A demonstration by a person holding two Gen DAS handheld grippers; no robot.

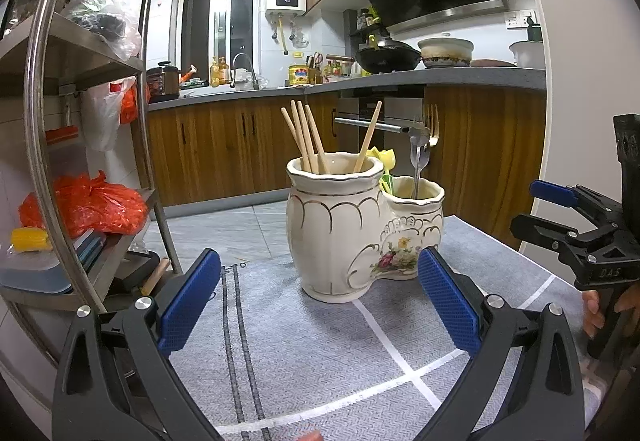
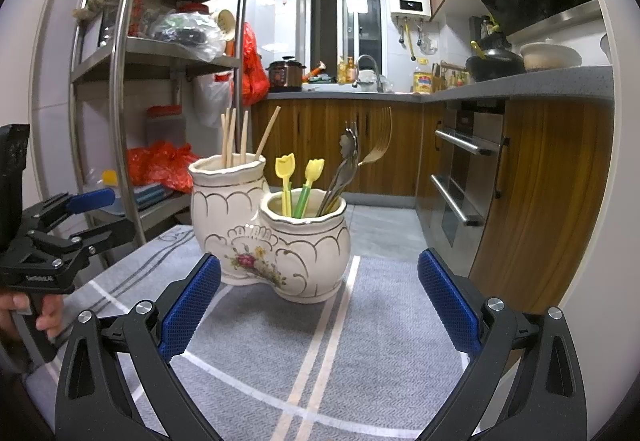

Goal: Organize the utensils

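A cream double-pot ceramic utensil holder (image 1: 344, 237) (image 2: 276, 241) stands on a grey table mat. Its taller pot holds several wooden chopsticks (image 1: 306, 137) (image 2: 236, 137). Its shorter pot holds metal forks (image 1: 420, 153) (image 2: 348, 165) and two yellow-topped plastic picks (image 2: 296, 181). My left gripper (image 1: 320, 297) is open and empty, just in front of the holder. My right gripper (image 2: 320, 297) is open and empty, also just in front of the holder. Each gripper shows from the side in the other's view, the right one (image 1: 560, 209) and the left one (image 2: 80, 213).
A grey mat with white lines (image 2: 320, 353) covers the table. A steel shelf rack (image 1: 80, 121) (image 2: 160, 61) with bags stands at the left. Wooden kitchen cabinets (image 2: 360, 145), an oven (image 2: 460, 177) and a cluttered counter lie behind.
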